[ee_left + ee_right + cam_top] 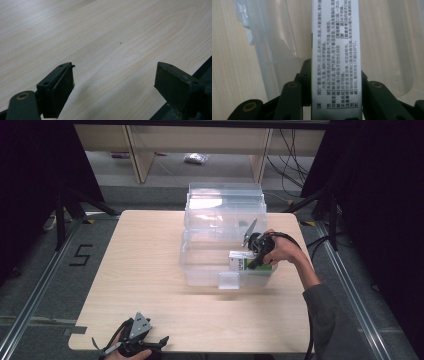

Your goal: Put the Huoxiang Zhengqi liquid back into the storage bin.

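A pale wooden table (150, 270) is seen standing on grey carpeted floor (30, 285). A black mark like a "5" (80, 255) is taped on the floor at its left. Wooden furniture legs (137, 155), black cables (292, 162) and a small plastic bag (196, 158) are seen behind.

Box (243, 261) inside open bin (202, 265) mid-table (145, 270), lid (225, 200) behind, left gripper (150, 345) at near edge.
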Motion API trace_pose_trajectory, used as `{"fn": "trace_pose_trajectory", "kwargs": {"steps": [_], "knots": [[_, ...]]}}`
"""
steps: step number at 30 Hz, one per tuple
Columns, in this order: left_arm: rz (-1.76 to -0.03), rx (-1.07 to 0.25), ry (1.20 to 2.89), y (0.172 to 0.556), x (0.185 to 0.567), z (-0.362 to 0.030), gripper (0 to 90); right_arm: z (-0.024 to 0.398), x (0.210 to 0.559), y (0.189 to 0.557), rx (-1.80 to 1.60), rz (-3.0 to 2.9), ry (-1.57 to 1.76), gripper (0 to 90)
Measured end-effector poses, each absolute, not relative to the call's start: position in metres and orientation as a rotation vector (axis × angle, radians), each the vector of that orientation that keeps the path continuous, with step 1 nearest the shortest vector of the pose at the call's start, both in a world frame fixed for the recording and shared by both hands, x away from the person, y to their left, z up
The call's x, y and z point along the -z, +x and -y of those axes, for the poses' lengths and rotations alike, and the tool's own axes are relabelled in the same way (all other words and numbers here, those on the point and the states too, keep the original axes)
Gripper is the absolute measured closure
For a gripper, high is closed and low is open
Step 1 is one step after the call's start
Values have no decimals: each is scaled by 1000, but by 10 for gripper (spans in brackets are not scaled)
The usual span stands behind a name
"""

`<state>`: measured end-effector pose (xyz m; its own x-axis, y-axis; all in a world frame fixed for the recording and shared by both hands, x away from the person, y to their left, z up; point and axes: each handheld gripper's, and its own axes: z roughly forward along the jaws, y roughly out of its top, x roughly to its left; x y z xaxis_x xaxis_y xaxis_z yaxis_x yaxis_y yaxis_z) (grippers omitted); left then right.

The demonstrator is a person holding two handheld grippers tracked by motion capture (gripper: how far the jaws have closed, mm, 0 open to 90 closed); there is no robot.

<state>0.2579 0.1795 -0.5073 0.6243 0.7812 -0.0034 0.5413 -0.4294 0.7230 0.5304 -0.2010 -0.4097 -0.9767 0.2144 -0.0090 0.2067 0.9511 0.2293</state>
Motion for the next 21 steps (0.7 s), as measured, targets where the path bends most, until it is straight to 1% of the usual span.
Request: {"fn": "trace_pose_trajectory", "kwargs": {"steps": [7,15,17,19,21], "knots": [[-1037,-438,2142,258,507,-180,151,199,413,532,-333,-3082,318,635],[-1028,-429,2145,258,506,-180,151,205,412,531,-299,-3079,377,623],[-1033,-434,2132,258,508,-179,151,206,407,528,-302,-3077,423,614],[-1032,-435,2156,259,507,-181,151,208,401,525,-327,-3068,455,606],[-1044,-450,2145,259,507,-181,151,211,393,523,-392,-3046,468,597]]}}
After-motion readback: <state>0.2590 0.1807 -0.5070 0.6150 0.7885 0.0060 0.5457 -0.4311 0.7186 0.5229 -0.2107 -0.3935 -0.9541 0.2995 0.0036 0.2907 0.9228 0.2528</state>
